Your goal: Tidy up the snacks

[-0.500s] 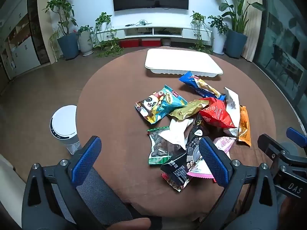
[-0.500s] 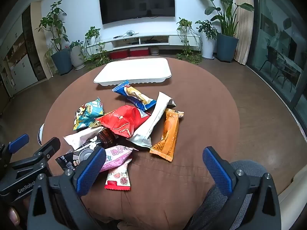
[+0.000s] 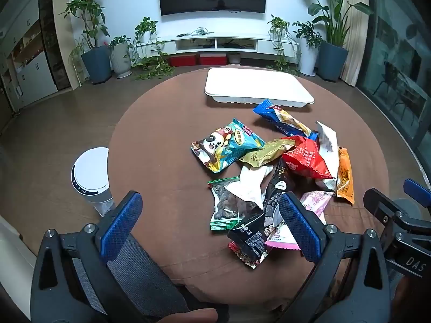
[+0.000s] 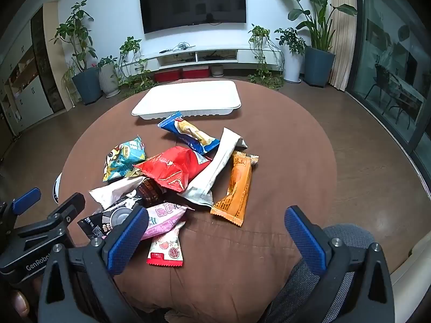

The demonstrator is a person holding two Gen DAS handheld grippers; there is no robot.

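Note:
Several snack packets lie in a loose heap on a round brown table [image 3: 161, 148]. Among them are a panda-print bag [image 3: 226, 145], a red bag [image 3: 305, 157], a blue bar [image 3: 282, 119], an orange packet [image 4: 238, 185] and a pink packet [image 4: 164, 216]. Behind the heap sits a white tray [image 3: 256, 86], shown again as the white tray [image 4: 188, 98], with nothing in it. My left gripper [image 3: 212, 227] hangs open over the near table edge, left of the heap. My right gripper [image 4: 215, 238] is open too, above the near edge, just short of a red-and-white packet [image 4: 167, 250].
A white round bin [image 3: 90, 173] stands on the floor left of the table. A grey chair seat [image 3: 134, 274] lies under the grippers. Potted plants, a TV unit and a wall TV line the far wall; glass doors are on the right.

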